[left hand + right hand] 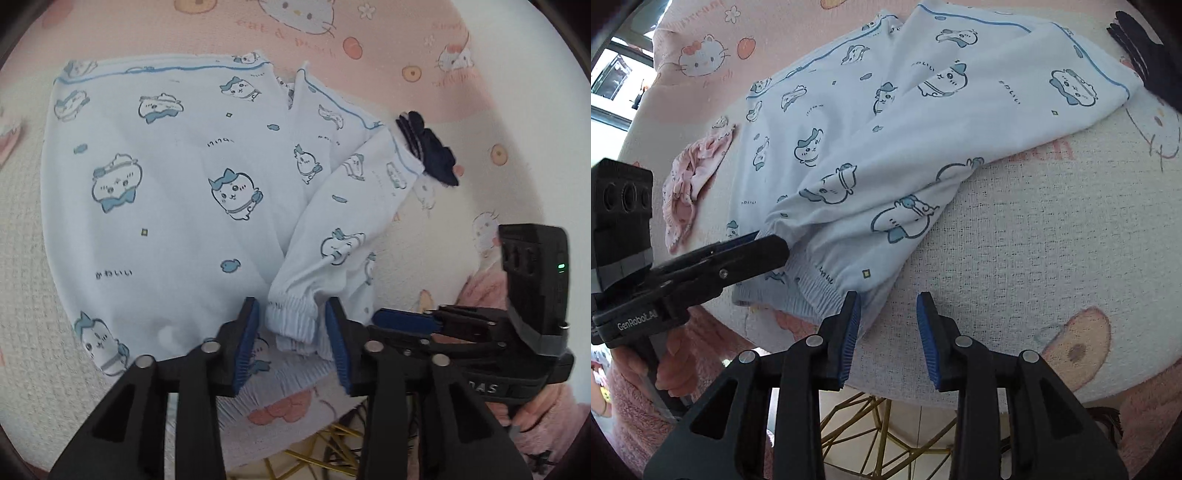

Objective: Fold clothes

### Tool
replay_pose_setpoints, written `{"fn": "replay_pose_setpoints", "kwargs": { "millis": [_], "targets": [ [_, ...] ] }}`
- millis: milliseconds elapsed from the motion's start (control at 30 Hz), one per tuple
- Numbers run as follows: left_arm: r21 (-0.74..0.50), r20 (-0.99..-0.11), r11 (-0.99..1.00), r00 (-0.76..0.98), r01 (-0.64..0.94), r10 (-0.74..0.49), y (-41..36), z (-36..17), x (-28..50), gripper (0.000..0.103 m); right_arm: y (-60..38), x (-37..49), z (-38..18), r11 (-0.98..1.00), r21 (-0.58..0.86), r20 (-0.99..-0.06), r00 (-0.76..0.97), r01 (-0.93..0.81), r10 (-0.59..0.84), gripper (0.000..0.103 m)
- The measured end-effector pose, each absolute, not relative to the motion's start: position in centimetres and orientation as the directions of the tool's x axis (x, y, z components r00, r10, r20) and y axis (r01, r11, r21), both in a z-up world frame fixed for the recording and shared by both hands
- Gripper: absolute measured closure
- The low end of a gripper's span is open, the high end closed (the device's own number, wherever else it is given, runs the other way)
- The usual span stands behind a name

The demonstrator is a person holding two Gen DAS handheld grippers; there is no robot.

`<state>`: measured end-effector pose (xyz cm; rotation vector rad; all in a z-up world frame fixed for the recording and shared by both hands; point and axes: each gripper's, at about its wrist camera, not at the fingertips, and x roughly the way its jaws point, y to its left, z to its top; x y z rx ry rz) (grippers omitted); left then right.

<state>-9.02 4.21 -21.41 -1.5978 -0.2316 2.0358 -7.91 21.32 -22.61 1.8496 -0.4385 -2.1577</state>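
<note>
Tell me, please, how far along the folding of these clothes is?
Done: one sleeve lies folded across the pale blue top. In hand: its ribbed cuff sits between the left gripper's jaws. Left: further folds; the right gripper is empty.

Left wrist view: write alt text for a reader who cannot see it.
The left gripper straddles the ribbed cuff of a pale blue cartoon-print garment on a pink blanket. The right gripper reaches in beside it.

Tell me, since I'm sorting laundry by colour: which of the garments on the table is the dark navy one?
The small dark navy garment beyond the pale blue printed pyjama; the crumpled one is pink.
</note>
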Motion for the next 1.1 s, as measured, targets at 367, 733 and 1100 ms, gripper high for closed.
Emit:
{"fn": "replay_pose_setpoints", "kwargs": {
  "millis": [367,733,1100],
  "targets": [
    [-0.463,-0.813,-0.876,-0.326,-0.139,0.482,-1.7,-16.0,-7.1,0.089,17.5,-9.1,-19.3,-0.916,0.387,-0.896,-0.189,0.108,-0.401,0.070],
    [-0.491,-0.858,-0.870,-0.206,0.052,0.471,-5.9,-21.9,-5.2,0.089,12.9,-10.2,-22.1,-0.931,0.257,-0.947,-0.124,0.259,-0.296,0.071],
    [-0.437,-0.872,-0.899,-0.263,0.035,0.413,-6.2,-19.7,-5.0,0.080,15.6,-8.6,-19.6,-0.950,0.258,-0.932,-0.214,0.177,-0.293,0.070]
  ]
}}
